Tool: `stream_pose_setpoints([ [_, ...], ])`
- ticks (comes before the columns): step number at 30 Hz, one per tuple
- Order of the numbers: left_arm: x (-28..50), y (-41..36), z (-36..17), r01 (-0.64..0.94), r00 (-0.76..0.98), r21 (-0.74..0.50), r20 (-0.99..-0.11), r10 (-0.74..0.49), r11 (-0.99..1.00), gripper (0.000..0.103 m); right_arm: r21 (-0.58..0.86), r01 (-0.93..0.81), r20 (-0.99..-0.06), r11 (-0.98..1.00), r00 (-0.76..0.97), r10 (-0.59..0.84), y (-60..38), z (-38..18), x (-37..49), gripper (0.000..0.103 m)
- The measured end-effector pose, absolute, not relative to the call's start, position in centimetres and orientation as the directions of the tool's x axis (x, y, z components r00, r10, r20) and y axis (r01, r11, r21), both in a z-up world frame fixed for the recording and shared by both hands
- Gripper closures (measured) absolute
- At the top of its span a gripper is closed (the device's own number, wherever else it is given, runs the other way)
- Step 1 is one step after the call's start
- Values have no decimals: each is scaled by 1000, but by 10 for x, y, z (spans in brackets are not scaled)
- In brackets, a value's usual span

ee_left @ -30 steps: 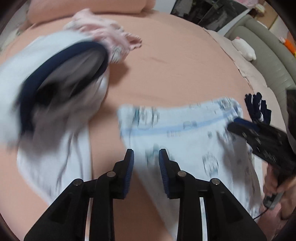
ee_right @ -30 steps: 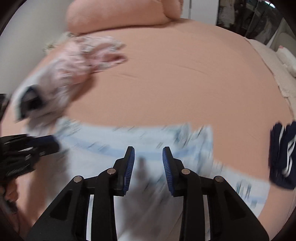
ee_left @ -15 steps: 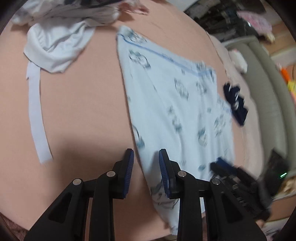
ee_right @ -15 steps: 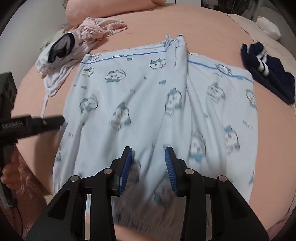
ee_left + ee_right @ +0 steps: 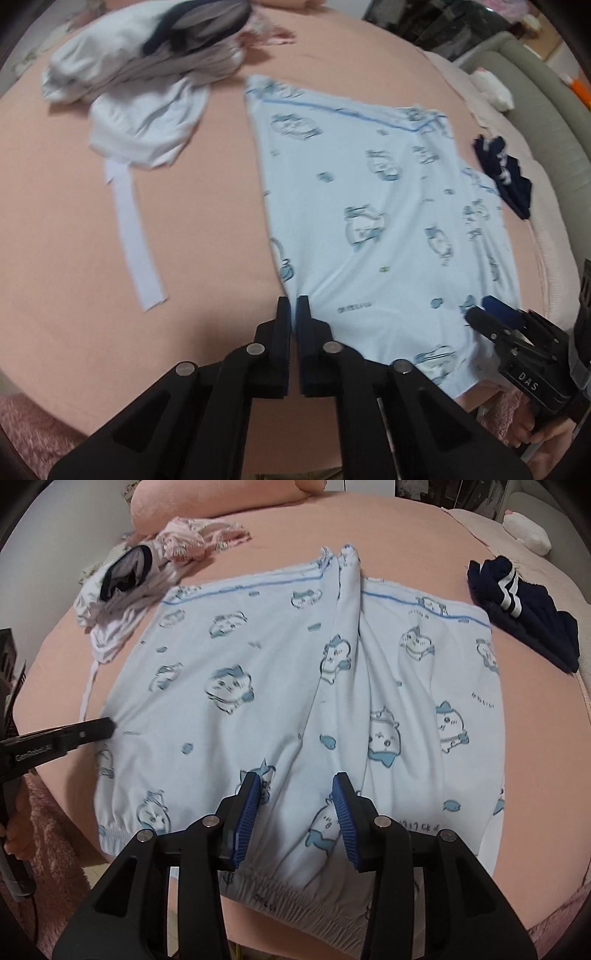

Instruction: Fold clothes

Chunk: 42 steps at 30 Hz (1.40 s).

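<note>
The pale blue printed shorts (image 5: 295,686) lie spread flat on the peach bed sheet (image 5: 74,229), waistband with its darker blue stripe at the far side and the gathered elastic hems hanging just over the near edge of the bed; that layout looks chosen so that both legs are open to view and a lengthwise fold can be made. A raised crease runs down the middle from the waistband toward the hems, where the cloth bunches between the two legs, so the garment is smoothed but not yet folded; the fabric looks thin and soft, printed with small cartoon animals and tiny blue fish. The left gripper (image 5: 293,314) sits at the left side seam of the shorts, its jaws having just closed to all but nothing; a pinch of the cloth edge appears to lie between them, though the pictures do not settle it. It seems set there to carry that side across to the other. The right gripper (image 5: 295,805) hovers over the middle of the near hem with its blue pads (image 5: 245,812) parted and its jaws just now widening a little, nothing clamped; I judge it is being readied to seize the hem or hold the crease line. A crumpled white garment with a navy collar (image 5: 118,587) lies left of the shorts, a pink one (image 5: 192,541) beyond it, and a folded navy piece with white stripes (image 5: 517,598) on the right, all apart from the shorts.
</note>
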<state>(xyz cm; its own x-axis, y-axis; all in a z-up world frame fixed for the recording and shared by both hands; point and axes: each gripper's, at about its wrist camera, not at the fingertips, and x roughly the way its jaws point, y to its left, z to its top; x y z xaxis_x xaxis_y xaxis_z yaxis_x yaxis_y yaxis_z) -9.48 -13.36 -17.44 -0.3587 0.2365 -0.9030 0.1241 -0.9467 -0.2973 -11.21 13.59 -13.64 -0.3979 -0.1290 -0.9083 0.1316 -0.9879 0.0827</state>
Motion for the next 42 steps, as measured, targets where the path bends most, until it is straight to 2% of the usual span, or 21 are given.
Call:
stream_pose_setpoints([
  [3, -84, -130, -164, 122, -384, -396, -865, 325, -910, 82, 98, 142, -906, -985, -396, -148, 137, -127, -104, 61],
  [4, -78, -128, -161, 117, -389, -426, -851, 353, -897, 66, 108, 135, -903, -985, -400, -154, 142, -122, -100, 61],
  [5, -71, -125, -159, 114, -392, -455, -838, 381, -883, 56, 119, 124, -900, -985, -407, -160, 149, -116, -94, 61],
  [8, -59, -112, -168, 104, -349, -522, -817, 460, -847, 56, 153, 90, -887, -984, -426, -177, 170, -99, -77, 56],
  [16, -58, -91, -178, 91, -289, -518, -831, 476, -850, 58, 137, -37, -912, -990, -394, -112, 213, -114, -47, 56],
  [18, -58, -84, -181, 77, -278, -506, -838, 469, -859, 70, 138, -46, -914, -989, -392, -109, 216, -114, -44, 56],
  [20, -56, -79, -181, 61, -270, -476, -854, 445, -877, 89, 128, -51, -919, -990, -383, -99, 217, -115, -40, 53],
  [23, -51, -79, -175, 61, -300, -428, -870, 392, -902, 93, 130, -66, -918, -989, -386, -95, 221, -114, -32, 52],
  [25, -46, -81, -170, 71, -318, -392, -880, 352, -917, 93, 141, -80, -913, -987, -397, -98, 225, -111, -25, 52],
  [28, -39, -90, -173, 115, -316, -359, -897, 309, -926, 94, 149, -90, -907, -985, -410, -99, 228, -110, -21, 39],
  [29, -39, -93, -177, 136, -308, -369, -898, 314, -920, 93, 146, -93, -912, -985, -399, -98, 229, -113, -22, 39],
  [31, -40, -97, -182, 164, -295, -403, -891, 345, -900, 90, 147, -96, -925, -984, -367, -102, 229, -120, -24, 39],
  [34, -40, -98, -182, 159, -290, -457, -869, 401, -875, 73, 210, -87, -927, -974, -336, -170, 228, -128, -24, 39],
  [36, -39, -93, -183, 144, -292, -457, -867, 404, -877, 75, 250, -76, -917, -965, -337, -211, 228, -131, -25, 36],
  [37, -39, -91, -182, 137, -295, -456, -866, 403, -879, 86, 259, -67, -913, -964, -342, -221, 227, -131, -25, 38],
  [38, -39, -89, -180, 130, -298, -454, -866, 402, -881, 92, 264, -55, -909, -963, -348, -229, 227, -130, -26, 57],
  [41, -35, -87, -171, 116, -320, -452, -860, 397, -885, 93, 279, -21, -896, -960, -365, -252, 225, -127, -27, 94],
  [42, -33, -87, -166, 113, -330, -451, -857, 395, -885, 93, 285, -11, -890, -959, -374, -260, 224, -124, -25, 94],
])
